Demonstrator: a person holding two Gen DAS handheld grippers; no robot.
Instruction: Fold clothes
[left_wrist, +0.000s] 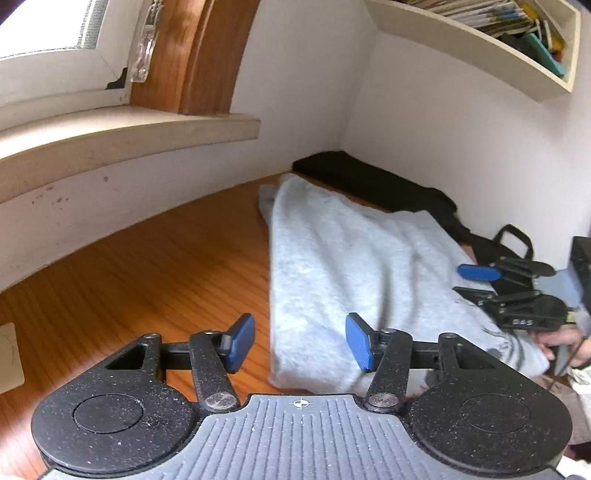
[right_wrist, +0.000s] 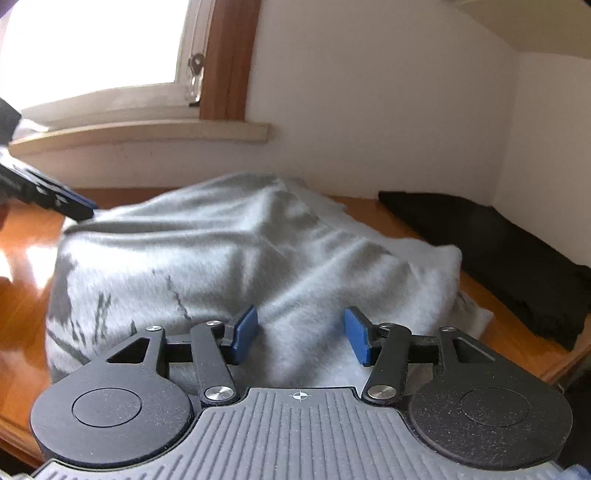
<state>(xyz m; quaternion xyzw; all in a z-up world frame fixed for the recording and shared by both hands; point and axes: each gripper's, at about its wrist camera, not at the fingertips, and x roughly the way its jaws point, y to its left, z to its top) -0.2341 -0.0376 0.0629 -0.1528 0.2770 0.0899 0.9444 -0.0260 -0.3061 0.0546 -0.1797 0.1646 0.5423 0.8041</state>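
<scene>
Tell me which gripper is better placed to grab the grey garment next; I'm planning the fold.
Right, probably. The right gripper has its open jaws directly over the grey garment, while the left gripper straddles its edge, one pad over bare wooden table.

A wooden table (left_wrist: 166, 266) carries a grey garment (left_wrist: 351, 266) and black cloth (left_wrist: 369, 177).

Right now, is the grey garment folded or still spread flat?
Folded, at least partly: the grey garment lies as a narrow doubled strip on the wooden table, its upper layer rumpled. How many folds, cannot tell.
</scene>
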